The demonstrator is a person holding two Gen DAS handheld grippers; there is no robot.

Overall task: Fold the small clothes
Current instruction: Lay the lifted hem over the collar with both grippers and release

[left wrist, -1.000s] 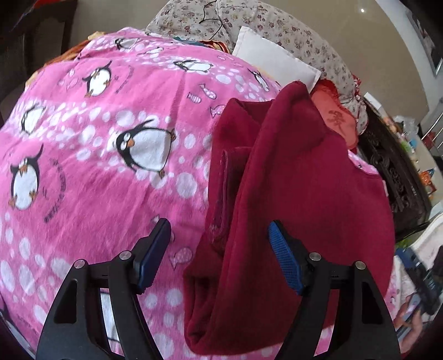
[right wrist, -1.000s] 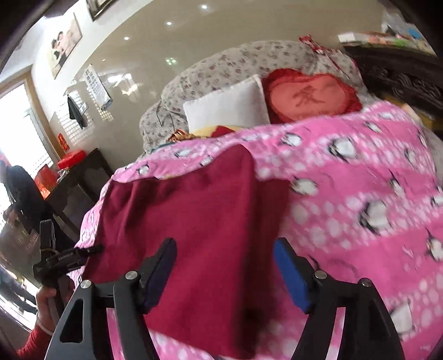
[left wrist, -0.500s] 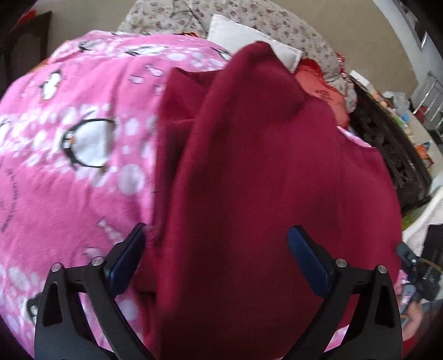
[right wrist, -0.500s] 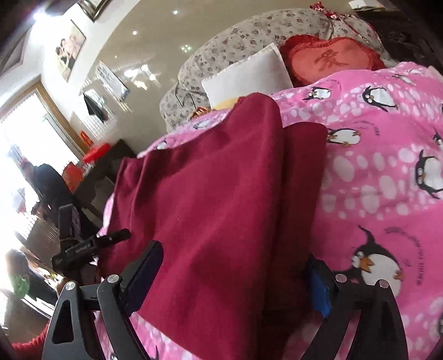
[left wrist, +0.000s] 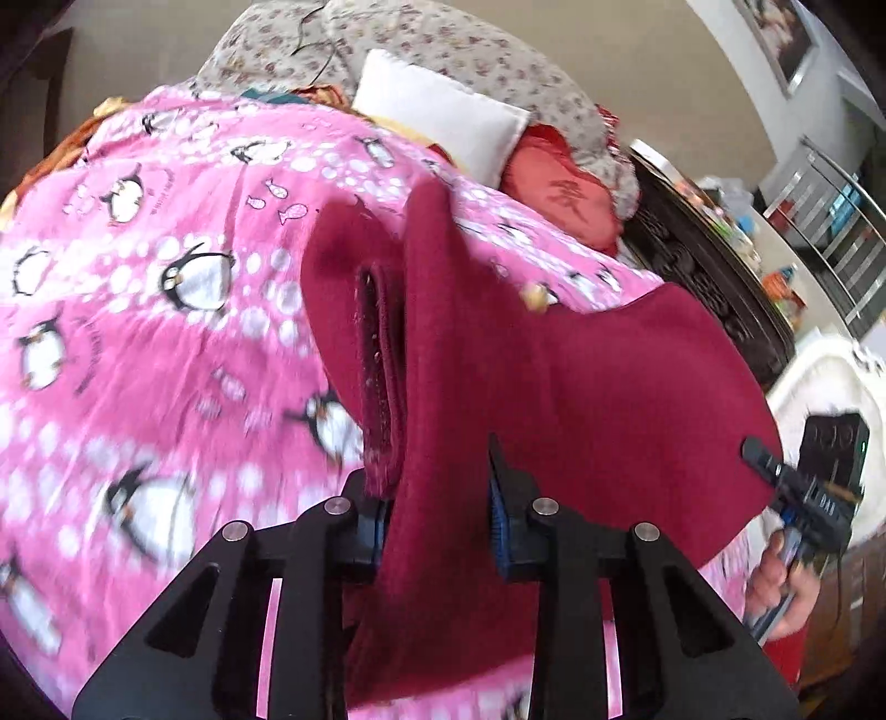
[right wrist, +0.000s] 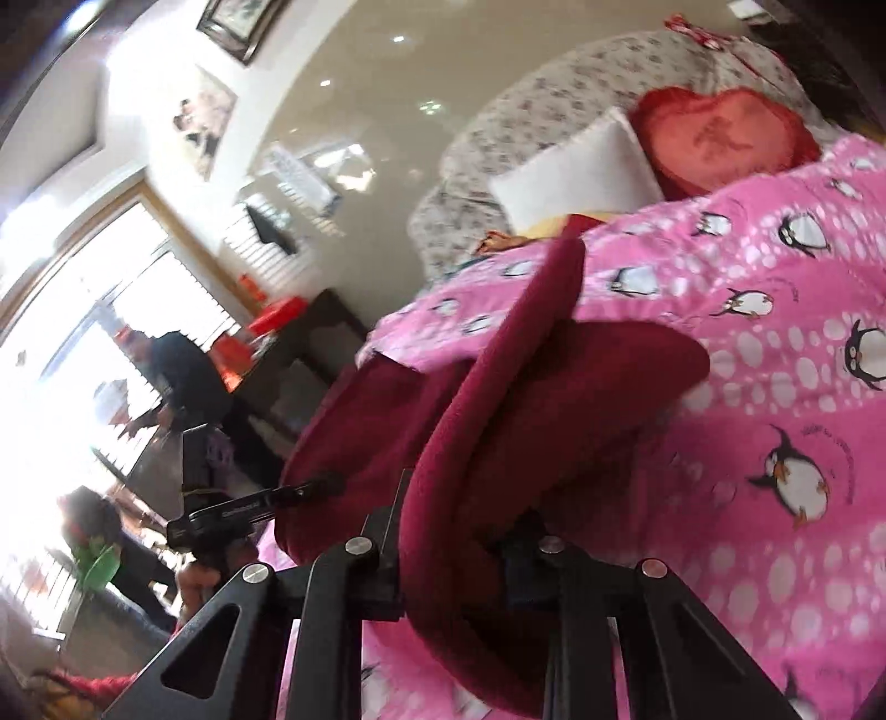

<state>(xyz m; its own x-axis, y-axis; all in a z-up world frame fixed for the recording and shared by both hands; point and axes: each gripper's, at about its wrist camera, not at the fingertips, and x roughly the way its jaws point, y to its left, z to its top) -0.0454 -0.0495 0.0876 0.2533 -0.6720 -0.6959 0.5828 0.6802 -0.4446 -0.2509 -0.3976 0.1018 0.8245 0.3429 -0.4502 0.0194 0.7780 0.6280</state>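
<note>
Pink penguin blanket (left wrist: 166, 343) | maroon garment (left wrist: 554, 399) | both jaws clamped on it

One dark red garment (left wrist: 581, 387) lies on one pink penguin blanket (left wrist: 138, 332). Two grippers are seen, one left gripper (left wrist: 437, 520) and one right gripper (right wrist: 459, 548), each clamped on the garment. Behind them are one white pillow (left wrist: 443, 119), one red heart cushion (right wrist: 720, 133) and one floral quilt (left wrist: 443, 50). Two framed pictures (right wrist: 232, 22) hang on the wall.
</note>
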